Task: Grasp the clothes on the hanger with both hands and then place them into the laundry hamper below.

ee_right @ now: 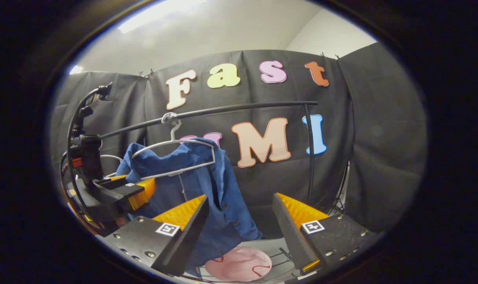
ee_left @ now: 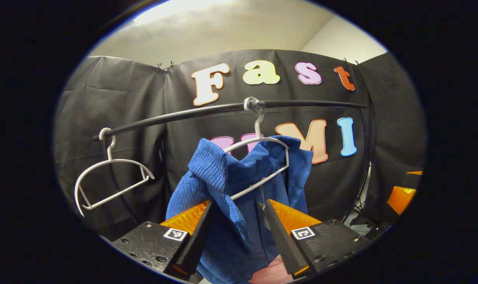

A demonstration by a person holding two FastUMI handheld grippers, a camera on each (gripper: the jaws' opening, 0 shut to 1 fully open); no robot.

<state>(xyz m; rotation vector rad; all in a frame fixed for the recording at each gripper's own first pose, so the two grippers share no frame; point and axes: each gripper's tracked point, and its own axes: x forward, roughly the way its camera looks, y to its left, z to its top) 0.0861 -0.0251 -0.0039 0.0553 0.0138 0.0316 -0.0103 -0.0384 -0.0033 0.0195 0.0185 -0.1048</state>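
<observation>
A blue shirt (ee_left: 223,177) hangs on a white hanger (ee_left: 258,165) from a black rail (ee_left: 183,114). My left gripper (ee_left: 239,203) stands open close to the shirt, a fold of the blue cloth lying between its spread fingers. In the right gripper view the shirt (ee_right: 219,189) hangs left of centre, partly behind the left finger of my right gripper (ee_right: 241,197), which is open with nothing between its fingers. The left gripper (ee_right: 132,193) shows there against the shirt's left side. A pink laundry hamper (ee_right: 239,263) sits below the shirt.
An empty white hanger (ee_left: 109,177) hangs tilted at the rail's left end. The rail's upright post (ee_right: 310,154) stands to the right of the shirt. Part of the right gripper (ee_left: 400,197) shows at the far right.
</observation>
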